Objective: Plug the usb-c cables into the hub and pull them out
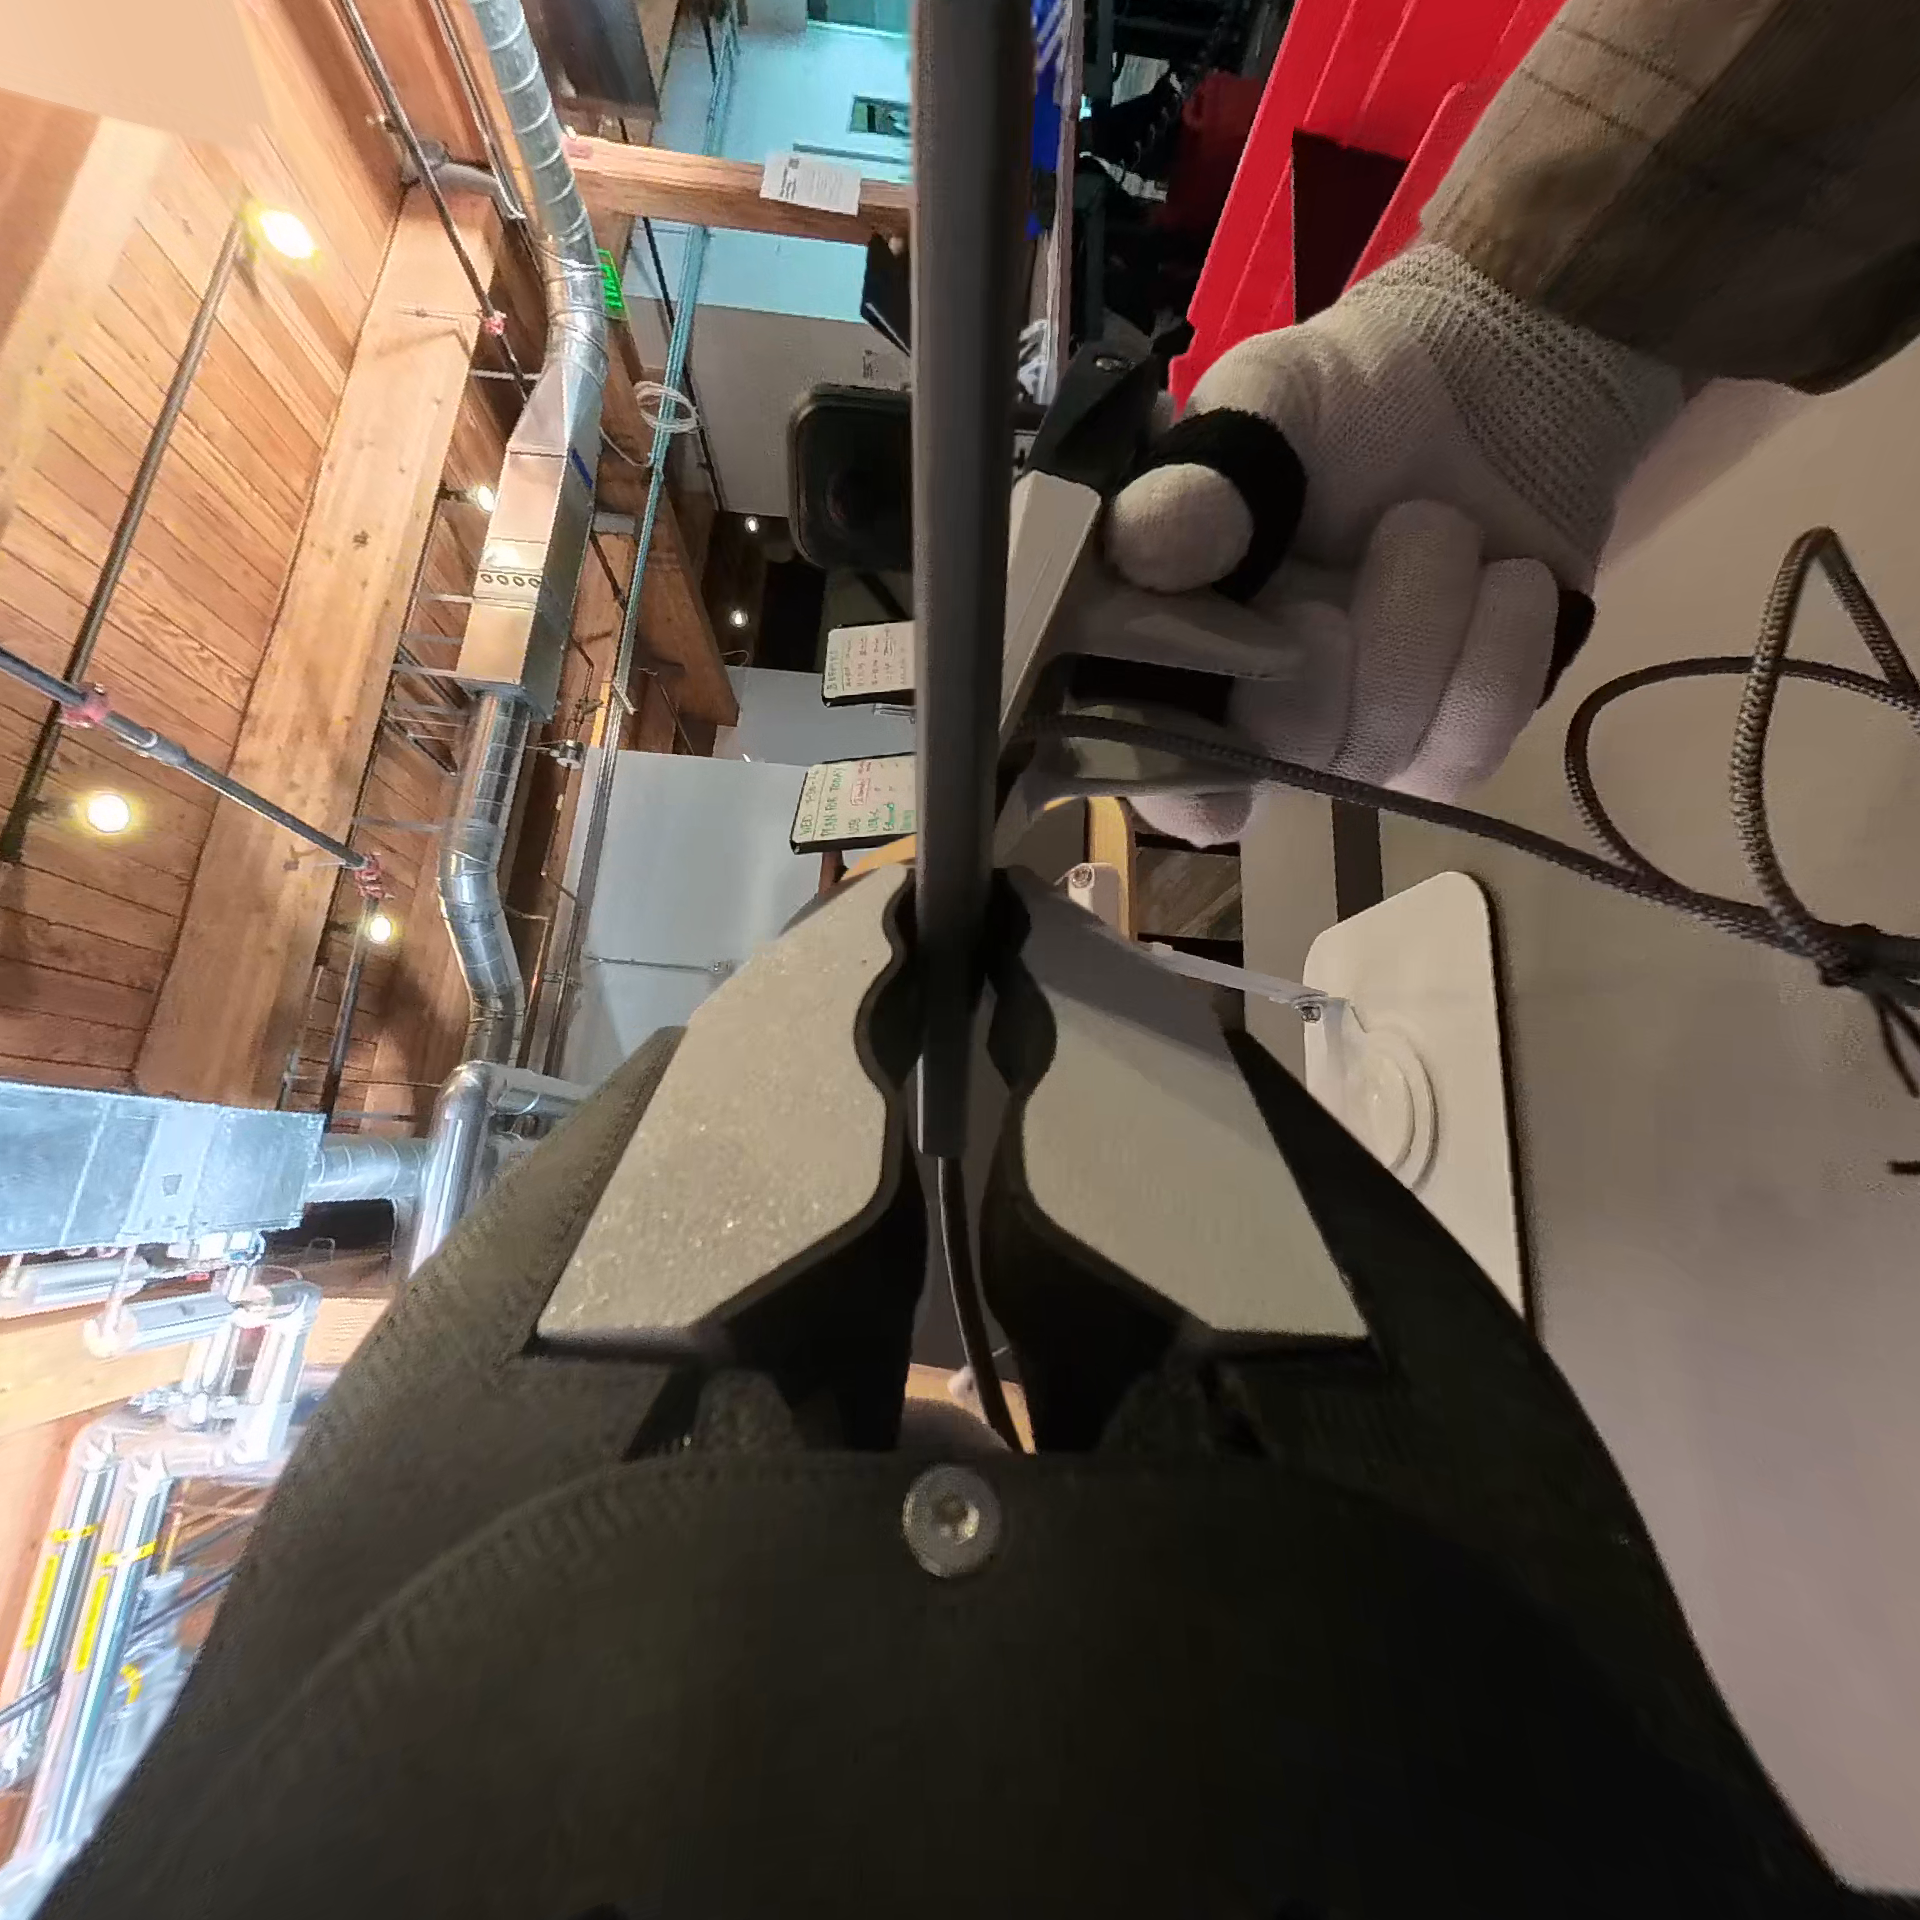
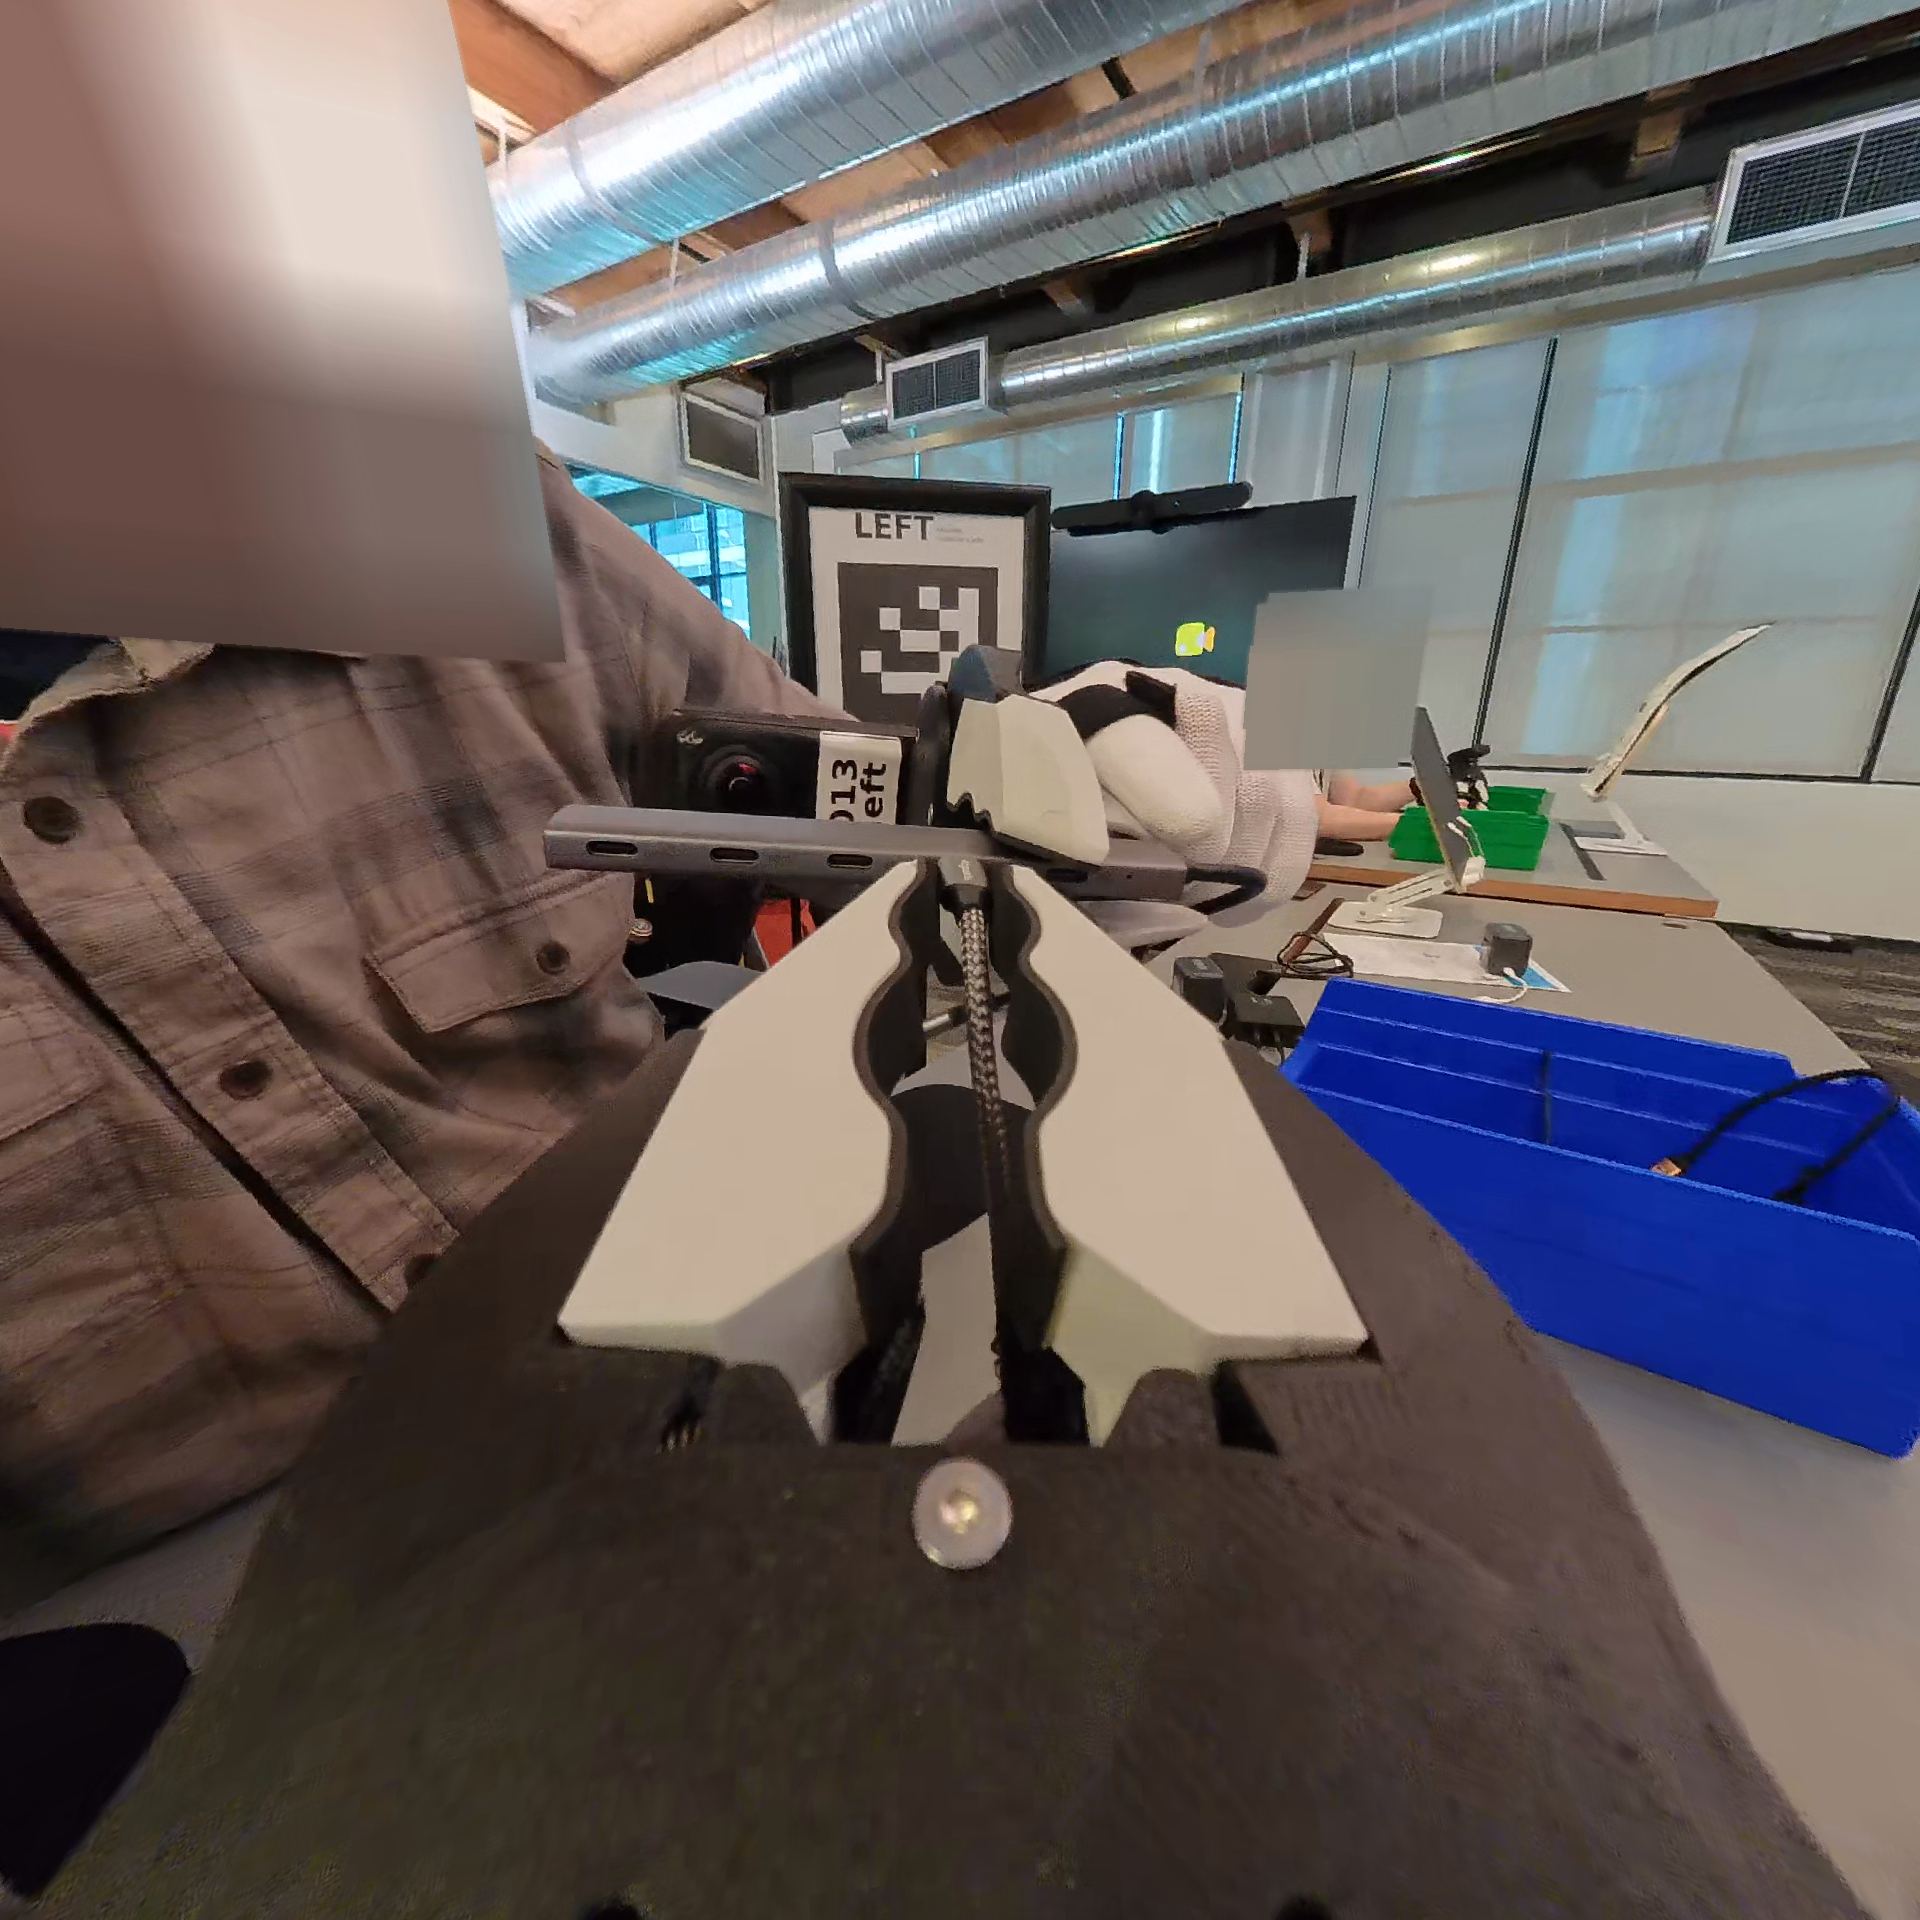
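The grey usb-c hub (image 2: 727, 847) is a slim bar with several ports along its side, held level in the air. My left gripper (image 2: 997, 821) is shut on the hub's right part. In the left wrist view the hub (image 1: 956, 520) runs straight up from my left gripper (image 1: 951, 904). My right gripper (image 2: 961, 878) is shut on a braided usb-c cable (image 2: 982, 1039) just behind its connector (image 2: 958, 871). The connector meets the hub's side; how deep it sits is hidden. The cable (image 1: 1455, 821) trails off over the table, past my right gripper (image 1: 1039, 675).
A blue bin (image 2: 1558, 1195) with a black cable in it stands right on the grey table (image 2: 1714, 1610). A person in a plaid shirt (image 2: 260, 935) is close on the left. A white plate (image 1: 1434, 1039) lies on the table. Red bins (image 1: 1351, 156) stand behind. Only a small space, under 4 cm, lies between the two pairs of fingers.
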Tool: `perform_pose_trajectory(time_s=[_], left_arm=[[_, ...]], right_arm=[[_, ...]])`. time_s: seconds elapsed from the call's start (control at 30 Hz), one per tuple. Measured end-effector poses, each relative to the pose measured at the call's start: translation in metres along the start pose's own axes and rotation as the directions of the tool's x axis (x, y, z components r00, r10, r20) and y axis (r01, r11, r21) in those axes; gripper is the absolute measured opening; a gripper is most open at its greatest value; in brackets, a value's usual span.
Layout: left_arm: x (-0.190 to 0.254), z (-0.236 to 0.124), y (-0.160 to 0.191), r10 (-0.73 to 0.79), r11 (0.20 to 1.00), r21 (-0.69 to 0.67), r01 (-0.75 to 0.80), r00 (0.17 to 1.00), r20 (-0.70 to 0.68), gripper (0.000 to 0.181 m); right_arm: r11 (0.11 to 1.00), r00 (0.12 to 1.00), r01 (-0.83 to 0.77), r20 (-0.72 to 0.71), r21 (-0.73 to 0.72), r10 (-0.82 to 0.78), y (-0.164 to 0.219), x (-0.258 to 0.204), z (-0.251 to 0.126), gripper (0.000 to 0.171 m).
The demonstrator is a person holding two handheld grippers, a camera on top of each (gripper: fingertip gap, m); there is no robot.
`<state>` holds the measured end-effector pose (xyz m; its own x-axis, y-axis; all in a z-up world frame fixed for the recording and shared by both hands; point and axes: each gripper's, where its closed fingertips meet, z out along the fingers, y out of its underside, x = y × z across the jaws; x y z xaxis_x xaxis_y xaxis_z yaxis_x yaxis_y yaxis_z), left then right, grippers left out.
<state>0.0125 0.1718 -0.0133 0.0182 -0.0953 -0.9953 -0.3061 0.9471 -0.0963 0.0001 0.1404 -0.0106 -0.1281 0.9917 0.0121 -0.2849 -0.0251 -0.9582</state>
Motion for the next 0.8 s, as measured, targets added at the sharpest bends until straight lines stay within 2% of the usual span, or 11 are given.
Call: perform_pose_trajectory(time_s=[0.23, 0.63, 0.8], left_arm=[[-0.002, -0.001, -0.008, -0.011, 1.000, 0.002, 0.011, 1.000, 0.023, 0.011], [0.004, -0.007, -0.038, 0.056, 0.995, 0.084, -0.051, 0.997, -0.052, 0.011], [0.000, -0.008, -0.038, 0.035, 0.996, 0.086, -0.031, 0.998, -0.045, 0.011]], right_arm=[[0.999, 0.999, -0.006, 0.047, 0.042, 0.004, -0.004, -0.006, 0.000, 0.008], [0.997, 0.973, -0.028, 0.230, 0.068, 0.012, -0.002, -0.034, -0.002, 0.007], [0.997, 0.974, -0.026, 0.226, 0.078, 0.008, -0.004, -0.034, 0.002, 0.008]])
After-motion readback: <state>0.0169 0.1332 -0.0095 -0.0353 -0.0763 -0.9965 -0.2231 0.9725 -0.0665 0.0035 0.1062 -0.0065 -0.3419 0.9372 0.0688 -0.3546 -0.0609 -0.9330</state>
